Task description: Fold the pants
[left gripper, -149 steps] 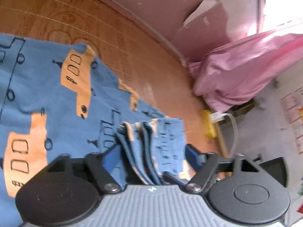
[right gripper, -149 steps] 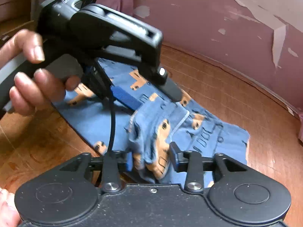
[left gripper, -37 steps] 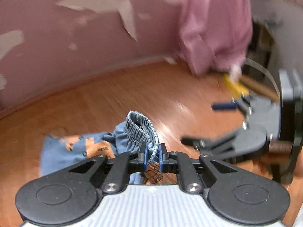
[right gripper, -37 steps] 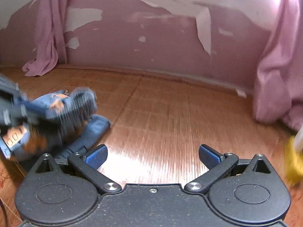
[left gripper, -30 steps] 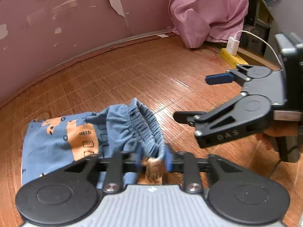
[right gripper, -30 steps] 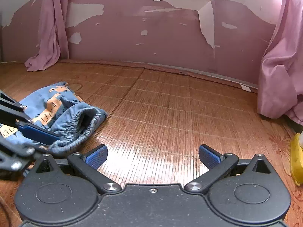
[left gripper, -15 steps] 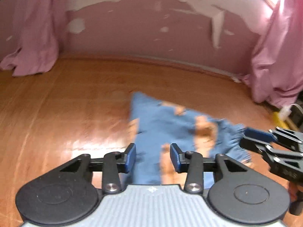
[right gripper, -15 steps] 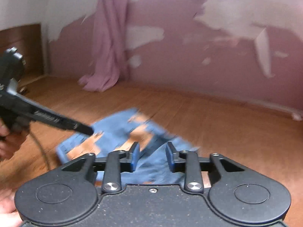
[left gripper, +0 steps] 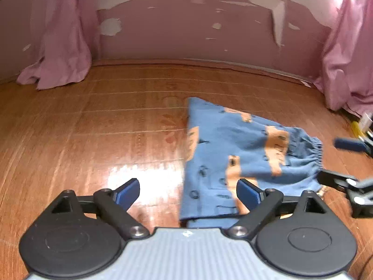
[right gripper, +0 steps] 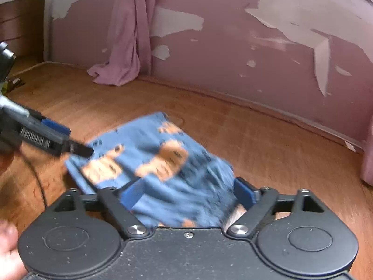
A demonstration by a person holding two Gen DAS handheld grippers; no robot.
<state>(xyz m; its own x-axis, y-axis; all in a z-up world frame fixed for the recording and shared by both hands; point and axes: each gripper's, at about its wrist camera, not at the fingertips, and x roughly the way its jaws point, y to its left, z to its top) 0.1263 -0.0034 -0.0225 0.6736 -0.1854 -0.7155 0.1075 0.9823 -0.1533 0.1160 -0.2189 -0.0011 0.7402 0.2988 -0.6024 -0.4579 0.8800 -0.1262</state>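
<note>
The blue pants [left gripper: 235, 154] with orange prints lie folded flat on the wooden floor, elastic waistband [left gripper: 317, 151] to the right. My left gripper [left gripper: 188, 193] is open just before their near-left corner, nothing between its fingers. In the right wrist view the pants [right gripper: 158, 158] spread out, blurred, under and ahead of my open right gripper [right gripper: 188, 193]; whether its fingers touch the cloth I cannot tell. Each gripper shows in the other's view: the right gripper [left gripper: 338, 161] by the waistband, the left gripper [right gripper: 70, 137] at the pants' left edge.
The wooden floor [left gripper: 93, 121] runs to a peeling pink wall [left gripper: 186, 23]. Pink cloth [left gripper: 58, 46] hangs at the back left, and more of it [left gripper: 349, 58] at the right. A yellow object [left gripper: 356, 126] lies by the right edge. A person's fingertip [right gripper: 7, 238] shows bottom left.
The left gripper let go of the waistband about a second ago and the pants now lie flat. Both grippers' fingers have spread much wider than half a second ago.
</note>
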